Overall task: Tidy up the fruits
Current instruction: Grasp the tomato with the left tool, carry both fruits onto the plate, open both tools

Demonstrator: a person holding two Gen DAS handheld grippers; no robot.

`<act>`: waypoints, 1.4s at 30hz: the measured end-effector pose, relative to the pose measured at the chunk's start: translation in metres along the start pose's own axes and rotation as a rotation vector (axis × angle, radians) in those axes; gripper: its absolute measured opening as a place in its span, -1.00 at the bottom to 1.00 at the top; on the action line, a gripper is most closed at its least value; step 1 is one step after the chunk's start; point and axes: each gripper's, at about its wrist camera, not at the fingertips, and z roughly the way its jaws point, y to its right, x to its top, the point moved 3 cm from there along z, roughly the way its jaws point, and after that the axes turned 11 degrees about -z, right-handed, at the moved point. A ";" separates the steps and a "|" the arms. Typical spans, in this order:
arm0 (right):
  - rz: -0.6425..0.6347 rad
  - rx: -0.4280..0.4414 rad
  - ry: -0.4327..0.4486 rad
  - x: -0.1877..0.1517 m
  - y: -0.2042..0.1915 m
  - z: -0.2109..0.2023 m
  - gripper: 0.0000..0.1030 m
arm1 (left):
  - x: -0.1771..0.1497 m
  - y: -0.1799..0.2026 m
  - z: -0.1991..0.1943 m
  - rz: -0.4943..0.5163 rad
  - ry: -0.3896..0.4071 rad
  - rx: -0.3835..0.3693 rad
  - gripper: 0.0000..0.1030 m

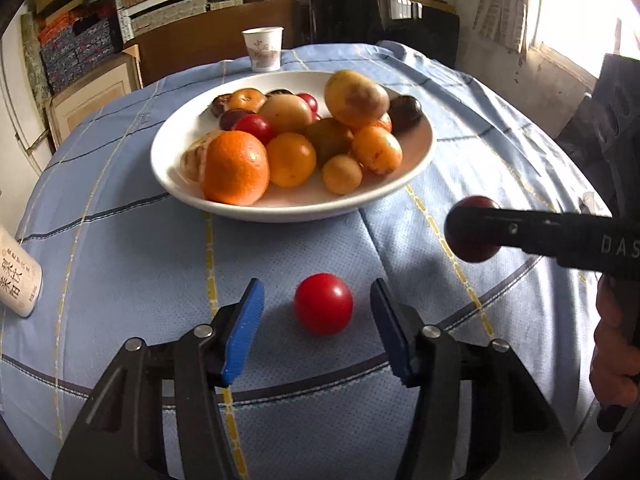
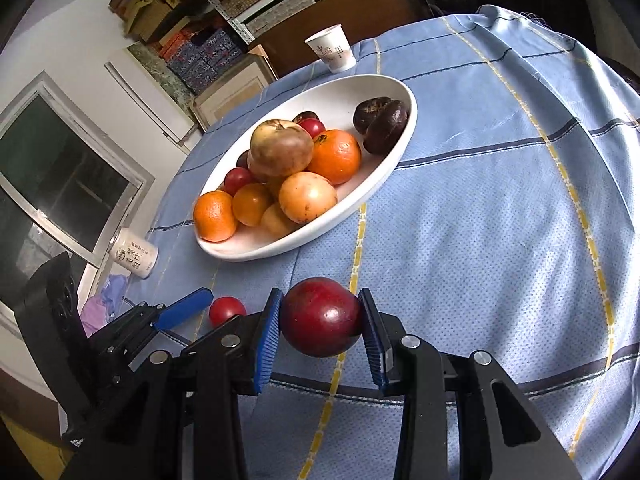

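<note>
Cluttered storeroom shelves behind a counter (image 1: 132, 248) under blue checked cloth; white bowl (image 1: 168, 148) ahead of both tongs already piled with oranges, tomatoes and dark fruits, so most sorting looks done, two pieces left out. Right tongs (image 2: 320, 320) angled down, clamped on a dark red fruit (image 2: 320, 316) off the cloth. Left tongs (image 1: 316, 320) tilted down, half-wide, straddling a small red tomato (image 1: 323, 303) on the cloth, pads (image 1: 244, 328) not touching it.

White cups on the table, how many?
2. One upright white paper cup behind the white fruit bowl; one printed white cup lying on its side near the table's left edge.
</note>
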 end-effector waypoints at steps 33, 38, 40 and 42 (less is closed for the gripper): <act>-0.103 0.028 0.110 0.005 -0.018 -0.010 -0.25 | 0.007 0.004 -0.025 0.009 0.094 -0.027 -0.44; -0.082 0.051 0.243 0.025 -0.016 -0.026 -0.25 | 0.034 -0.016 -0.045 -0.117 0.195 -0.070 -0.44; -0.042 0.053 0.289 0.038 -0.011 -0.027 -0.25 | 0.048 -0.024 -0.048 -0.158 0.228 -0.063 -0.44; -0.023 0.045 0.326 0.051 -0.006 -0.026 -0.25 | 0.060 -0.030 -0.049 -0.191 0.244 -0.075 -0.44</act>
